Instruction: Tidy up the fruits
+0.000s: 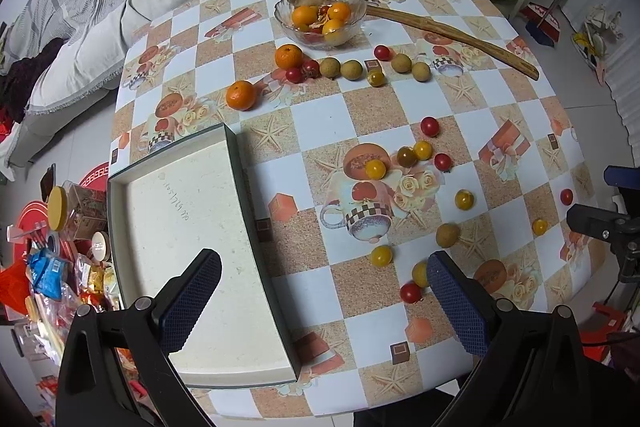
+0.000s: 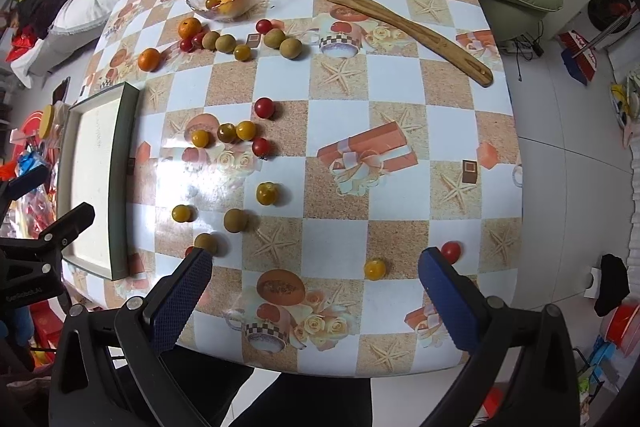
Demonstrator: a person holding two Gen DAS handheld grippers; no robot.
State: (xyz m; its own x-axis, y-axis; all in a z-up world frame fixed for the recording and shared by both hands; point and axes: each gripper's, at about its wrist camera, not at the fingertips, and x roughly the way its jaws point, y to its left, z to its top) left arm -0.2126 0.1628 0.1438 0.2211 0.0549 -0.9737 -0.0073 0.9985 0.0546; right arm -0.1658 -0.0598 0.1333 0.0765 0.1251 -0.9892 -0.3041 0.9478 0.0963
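Hovering: left gripper [image 1: 324, 267], right gripper [image 2: 314, 265], both spread wide, holding nothing
Fruit: scattered across checkered table [image 2: 400, 99]
Tray: rectangular white dark-rimmed tray [image 1: 240, 187], unfilled

- Two oranges [image 1: 240, 95] on the table
- Five brown longans [image 1: 352, 70]
- One glass bowl [image 1: 320, 11]
- One tray [image 1: 192, 227]
- One wooden stick [image 1: 452, 35]
- Two grippers

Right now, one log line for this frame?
stage: not started | left gripper: open, empty, over tray edge | right gripper: open, empty | tray: empty | fruit: scattered on table | glass bowl: holds oranges
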